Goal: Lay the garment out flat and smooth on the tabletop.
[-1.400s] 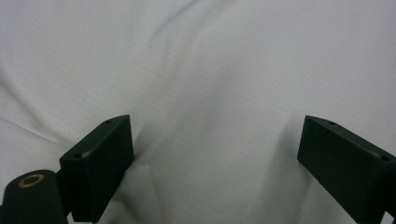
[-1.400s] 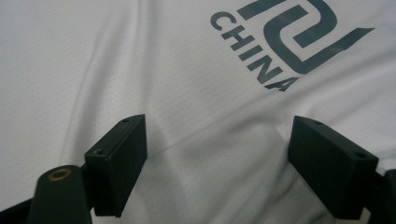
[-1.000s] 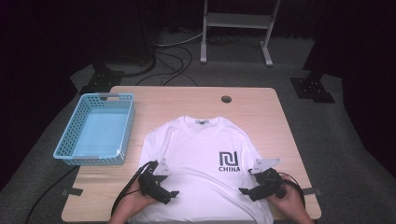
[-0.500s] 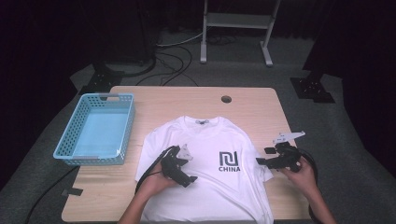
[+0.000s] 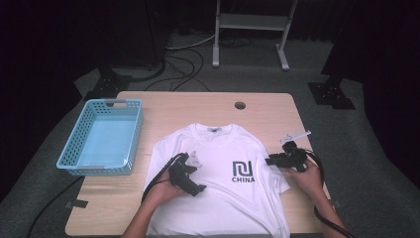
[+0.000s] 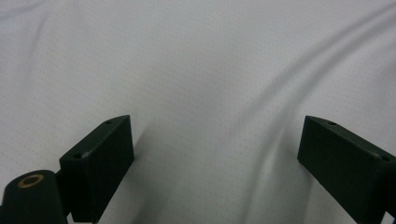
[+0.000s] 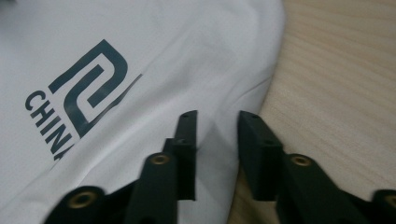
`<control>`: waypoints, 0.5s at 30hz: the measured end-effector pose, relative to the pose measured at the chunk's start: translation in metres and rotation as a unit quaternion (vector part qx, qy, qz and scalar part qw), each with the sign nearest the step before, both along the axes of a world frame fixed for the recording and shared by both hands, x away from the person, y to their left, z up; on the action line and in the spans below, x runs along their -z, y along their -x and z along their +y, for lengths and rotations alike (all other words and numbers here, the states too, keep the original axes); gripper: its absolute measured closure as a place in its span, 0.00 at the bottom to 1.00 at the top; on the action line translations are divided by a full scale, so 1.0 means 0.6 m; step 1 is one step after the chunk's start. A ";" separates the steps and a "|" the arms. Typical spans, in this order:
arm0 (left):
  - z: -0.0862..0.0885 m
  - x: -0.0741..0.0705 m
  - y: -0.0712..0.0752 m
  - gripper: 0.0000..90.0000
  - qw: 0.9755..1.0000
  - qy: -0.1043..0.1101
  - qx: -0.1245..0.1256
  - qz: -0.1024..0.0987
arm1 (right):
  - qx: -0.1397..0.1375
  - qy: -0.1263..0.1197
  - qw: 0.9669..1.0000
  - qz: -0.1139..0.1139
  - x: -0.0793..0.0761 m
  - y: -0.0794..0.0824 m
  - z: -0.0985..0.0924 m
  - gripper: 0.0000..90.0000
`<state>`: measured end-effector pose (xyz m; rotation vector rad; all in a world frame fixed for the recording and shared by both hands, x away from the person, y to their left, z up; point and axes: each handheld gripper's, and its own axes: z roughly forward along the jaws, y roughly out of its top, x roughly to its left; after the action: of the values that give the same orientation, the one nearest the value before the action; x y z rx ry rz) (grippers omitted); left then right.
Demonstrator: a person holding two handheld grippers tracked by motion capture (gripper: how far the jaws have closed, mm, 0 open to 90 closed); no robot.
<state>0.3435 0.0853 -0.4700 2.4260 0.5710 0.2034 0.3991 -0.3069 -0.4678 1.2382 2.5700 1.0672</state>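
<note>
From the high view, the white T-shirt (image 5: 223, 183) lay flat and face-up on the wooden table (image 5: 198, 106), not yet folded as far as I could judge, my left gripper (image 5: 190, 176) over its chest, my right gripper (image 5: 282, 158) at its sleeve edge, and the blue basket (image 5: 79, 158) beside it held nothing. Through the left gripper view, my jaws stood spread wide over plain white cloth, gripping nothing. Through the right gripper view, my jaws were nearly closed with a narrow gap, straddling the shirt's edge by the CHINA logo (image 7: 77, 100), released rather than pinching, I judged.
</note>
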 end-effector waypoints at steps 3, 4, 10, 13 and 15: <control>0.002 0.001 0.001 0.11 1.000 0.003 0.001 -0.001 | 0.008 -0.002 1.000 0.016 -0.004 -0.009 0.004 0.94; 0.002 0.001 0.001 0.11 1.000 0.003 0.001 -0.001 | 0.011 -0.002 1.000 0.018 -0.009 -0.011 0.007 0.95; 0.006 0.001 0.003 0.11 1.000 0.006 0.001 -0.001 | -0.022 -0.012 0.999 -0.024 -0.072 0.008 0.059 0.95; 0.009 0.002 0.004 0.11 1.000 0.012 -0.002 -0.001 | -0.045 -0.008 0.998 -0.046 -0.096 0.039 0.110 0.95; 0.010 0.003 0.005 0.11 1.000 0.016 -0.003 -0.003 | -0.067 0.002 0.997 -0.047 -0.095 0.063 0.150 0.96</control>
<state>0.3408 0.0913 -0.4718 2.3930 0.5741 0.2031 0.3614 -0.2171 -0.4111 1.0001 2.6125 1.1149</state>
